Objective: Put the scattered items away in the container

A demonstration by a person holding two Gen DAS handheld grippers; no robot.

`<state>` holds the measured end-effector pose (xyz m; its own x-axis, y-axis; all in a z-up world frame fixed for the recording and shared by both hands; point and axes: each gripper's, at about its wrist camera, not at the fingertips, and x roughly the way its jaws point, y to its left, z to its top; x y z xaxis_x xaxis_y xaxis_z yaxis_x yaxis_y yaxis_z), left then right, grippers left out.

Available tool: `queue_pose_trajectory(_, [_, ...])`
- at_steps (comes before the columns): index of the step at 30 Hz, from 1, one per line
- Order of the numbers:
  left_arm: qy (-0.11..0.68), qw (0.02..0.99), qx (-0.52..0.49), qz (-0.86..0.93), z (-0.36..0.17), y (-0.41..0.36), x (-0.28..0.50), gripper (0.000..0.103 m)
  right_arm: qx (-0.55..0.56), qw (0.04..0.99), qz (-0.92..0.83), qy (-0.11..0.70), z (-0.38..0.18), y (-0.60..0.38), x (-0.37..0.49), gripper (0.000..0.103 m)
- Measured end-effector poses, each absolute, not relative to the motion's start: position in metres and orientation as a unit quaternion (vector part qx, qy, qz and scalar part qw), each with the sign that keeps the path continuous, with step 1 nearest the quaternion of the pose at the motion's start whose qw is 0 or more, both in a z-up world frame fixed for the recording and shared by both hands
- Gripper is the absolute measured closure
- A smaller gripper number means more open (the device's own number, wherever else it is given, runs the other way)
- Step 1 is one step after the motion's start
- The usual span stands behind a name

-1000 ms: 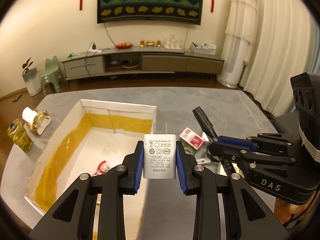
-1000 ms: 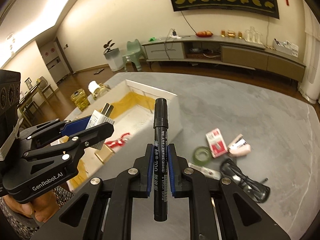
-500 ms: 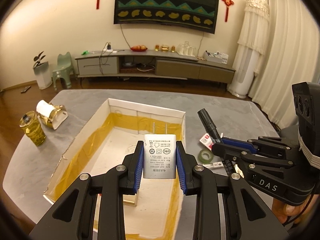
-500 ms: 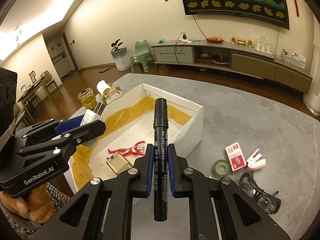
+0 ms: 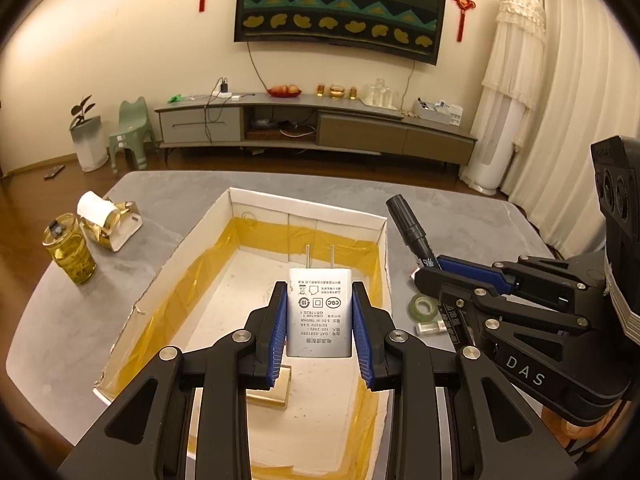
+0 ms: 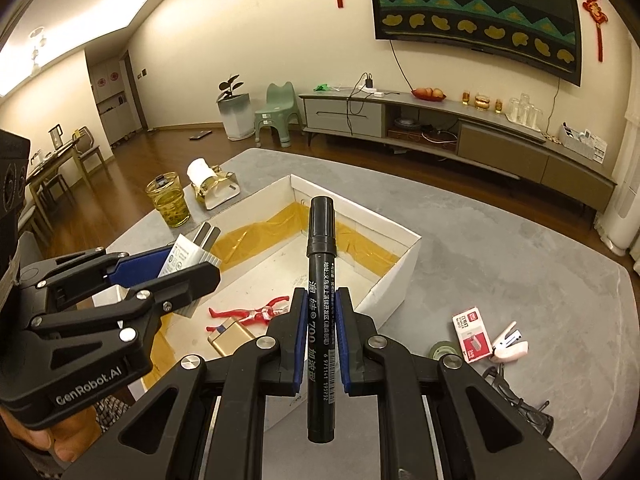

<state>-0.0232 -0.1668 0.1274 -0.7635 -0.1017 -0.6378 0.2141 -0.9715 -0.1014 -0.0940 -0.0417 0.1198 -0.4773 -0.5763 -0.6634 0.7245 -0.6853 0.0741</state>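
Note:
My left gripper (image 5: pixel 320 312) is shut on a white plug charger (image 5: pixel 319 312), held above the open white box (image 5: pixel 304 206) lined with yellow tape. My right gripper (image 6: pixel 320 320) is shut on a black marker (image 6: pixel 320 264), pointing up, above the box's near right side. The left gripper also shows in the right wrist view (image 6: pixel 160 272), and the right gripper in the left wrist view (image 5: pixel 460 280). In the box lie a gold block (image 6: pixel 232 342) and a red figure (image 6: pixel 248 312).
On the grey table right of the box lie a roll of tape (image 5: pixel 423 306), a red staple box (image 6: pixel 471 336), a pink stapler (image 6: pixel 510 346) and black glasses (image 6: pixel 516 404). A glass of yellow liquid (image 5: pixel 70 250) and a tissue holder (image 5: pixel 106 220) stand at the left.
Both grippers have moved left and over the box, each still holding its item. The box now lies directly under the charger.

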Motion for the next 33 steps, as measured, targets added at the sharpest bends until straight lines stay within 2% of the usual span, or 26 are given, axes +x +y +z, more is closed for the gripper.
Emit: queue_pose_trajectory(33, [0.069, 0.122, 0.386, -0.912, 0.098, -0.194, -0.037, 0.072, 0.349, 0.395, -0.843, 0.106, 0.11, -0.085, -0.093, 0.088])
